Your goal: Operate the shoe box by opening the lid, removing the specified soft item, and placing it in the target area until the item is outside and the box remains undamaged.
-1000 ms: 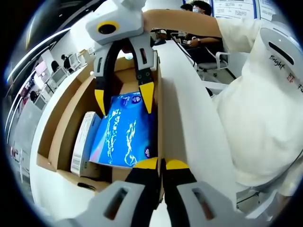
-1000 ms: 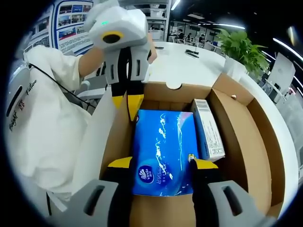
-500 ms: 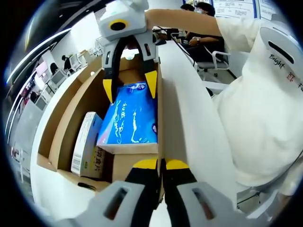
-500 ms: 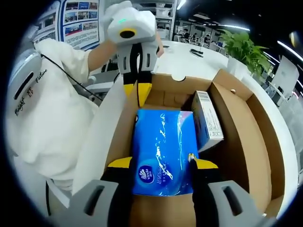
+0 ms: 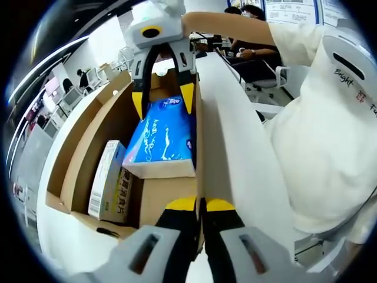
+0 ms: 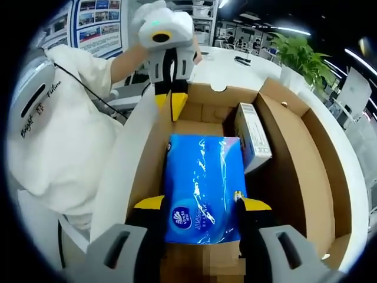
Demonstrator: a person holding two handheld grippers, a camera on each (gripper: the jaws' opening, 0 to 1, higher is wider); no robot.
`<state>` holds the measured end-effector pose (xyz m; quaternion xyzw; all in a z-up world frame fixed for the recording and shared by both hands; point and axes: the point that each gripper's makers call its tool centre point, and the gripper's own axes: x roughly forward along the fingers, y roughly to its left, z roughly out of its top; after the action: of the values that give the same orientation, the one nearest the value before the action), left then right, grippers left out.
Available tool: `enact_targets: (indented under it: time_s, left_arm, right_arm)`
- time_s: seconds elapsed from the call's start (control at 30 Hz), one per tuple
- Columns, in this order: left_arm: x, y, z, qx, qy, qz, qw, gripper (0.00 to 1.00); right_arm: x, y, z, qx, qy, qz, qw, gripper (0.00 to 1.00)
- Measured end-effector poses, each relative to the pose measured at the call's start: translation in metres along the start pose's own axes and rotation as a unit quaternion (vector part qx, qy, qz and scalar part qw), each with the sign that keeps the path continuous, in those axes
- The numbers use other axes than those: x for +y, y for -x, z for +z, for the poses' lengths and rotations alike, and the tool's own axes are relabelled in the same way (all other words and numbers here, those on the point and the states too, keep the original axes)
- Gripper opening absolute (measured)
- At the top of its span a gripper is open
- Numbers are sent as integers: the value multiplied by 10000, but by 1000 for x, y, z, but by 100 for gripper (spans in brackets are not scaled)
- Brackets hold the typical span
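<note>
White table | right gripper jaws pinching blue tissue pack | left gripper jaws pressed on box wall

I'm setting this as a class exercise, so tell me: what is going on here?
A person works two handheld grippers over an open cardboard box. The right gripper holds a blue tissue pack between its fingers, raised above the box floor. The left gripper is shut on the box's side wall. A small white carton stands inside.

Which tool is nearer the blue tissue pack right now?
Right. The right tool is shut on the blue tissue pack; the left tool is clamped on the box wall beside it.
</note>
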<state>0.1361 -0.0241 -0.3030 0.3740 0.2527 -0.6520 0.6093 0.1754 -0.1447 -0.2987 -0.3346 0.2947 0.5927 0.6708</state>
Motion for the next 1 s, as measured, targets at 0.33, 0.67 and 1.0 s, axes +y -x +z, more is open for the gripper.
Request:
enact_targets:
  time_s: [0.33, 0.67, 1.0]
  left_arm:
    - [0, 0, 0, -2, -2, 3, 10000, 2]
    - [0, 0, -1, 1, 8, -4, 10000, 2]
    - [0, 0, -1, -4, 3, -4, 10000, 2]
  right_arm:
    - [-7, 12, -19, 297, -70, -74, 9995, 48]
    - [-6, 16, -26, 1074, 9, -95, 9942, 49]
    - [-13, 20, -34, 1573, -44, -175, 9874, 51]
